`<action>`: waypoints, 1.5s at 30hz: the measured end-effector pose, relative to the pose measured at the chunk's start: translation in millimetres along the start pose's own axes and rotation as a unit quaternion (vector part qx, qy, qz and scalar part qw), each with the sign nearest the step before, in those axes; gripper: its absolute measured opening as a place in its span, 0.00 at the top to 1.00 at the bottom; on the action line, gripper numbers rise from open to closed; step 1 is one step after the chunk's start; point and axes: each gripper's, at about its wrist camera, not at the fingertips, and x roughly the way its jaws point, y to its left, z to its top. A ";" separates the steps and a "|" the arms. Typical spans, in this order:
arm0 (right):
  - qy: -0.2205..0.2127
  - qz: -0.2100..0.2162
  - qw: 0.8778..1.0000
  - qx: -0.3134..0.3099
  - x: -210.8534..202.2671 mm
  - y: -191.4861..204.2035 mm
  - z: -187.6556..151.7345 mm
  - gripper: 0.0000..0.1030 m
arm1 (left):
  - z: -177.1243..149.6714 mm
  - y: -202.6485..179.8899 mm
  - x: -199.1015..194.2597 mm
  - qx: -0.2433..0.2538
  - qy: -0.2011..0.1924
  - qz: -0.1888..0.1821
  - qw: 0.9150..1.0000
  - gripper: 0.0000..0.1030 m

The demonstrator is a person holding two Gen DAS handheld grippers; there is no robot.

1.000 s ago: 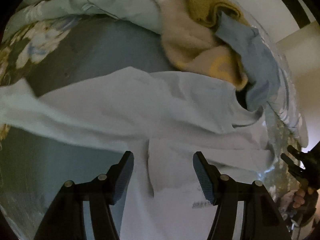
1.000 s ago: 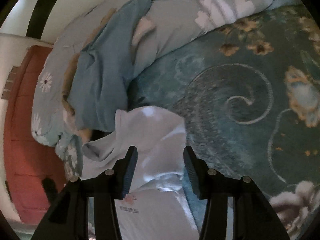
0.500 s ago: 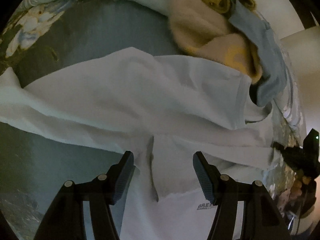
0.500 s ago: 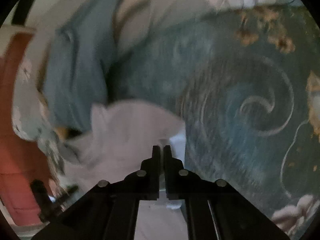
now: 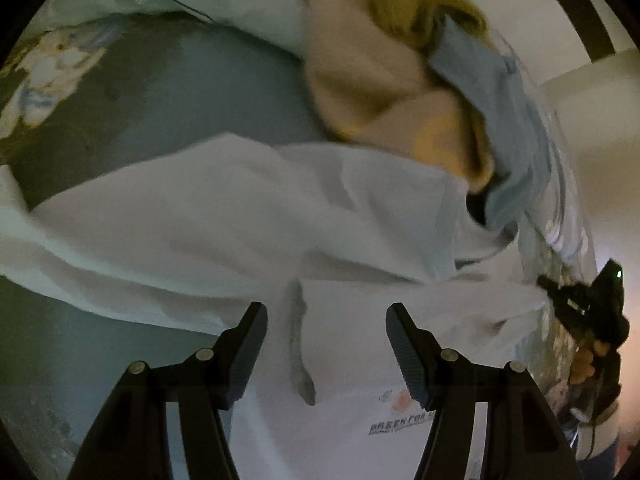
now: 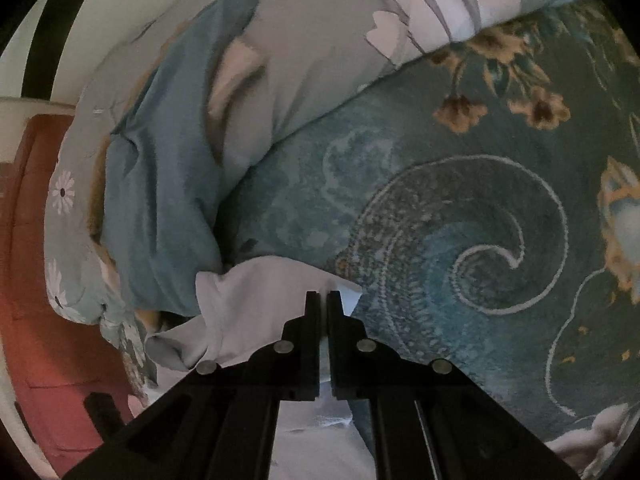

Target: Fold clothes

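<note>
Shirt (image 5: 248, 216) lies spread on the bed (image 6: 460, 220) under my released left gripper (image 5: 326, 344); my right gripper (image 6: 323, 300) is clenched on its sleeve, which I judge needs carrying inward next.

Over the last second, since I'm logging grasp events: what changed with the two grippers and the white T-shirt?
The right gripper went from open to shut, clamping the white T-shirt at its edge. The left gripper stayed open above the shirt, though its view shifted so the printed logo now shows nearer. The pile of clothes and floral bedspread lie as before.
</note>
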 end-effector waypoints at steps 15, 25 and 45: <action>0.007 0.026 0.999 -0.019 -10.7 1.6 -3.9 0.95 | -34.2 19.7 1.3 -0.056 -0.019 -0.062 0.996 0.94; -0.024 0.061 0.993 -0.098 -47.1 7.6 -25.9 0.60 | 18.3 7.5 -57.7 -0.052 -0.116 -0.069 0.990 0.95; -0.039 -0.072 0.948 -0.308 -24.2 36.5 -96.3 0.99 | 21.9 -37.0 -62.5 0.012 -0.133 -0.055 0.990 0.95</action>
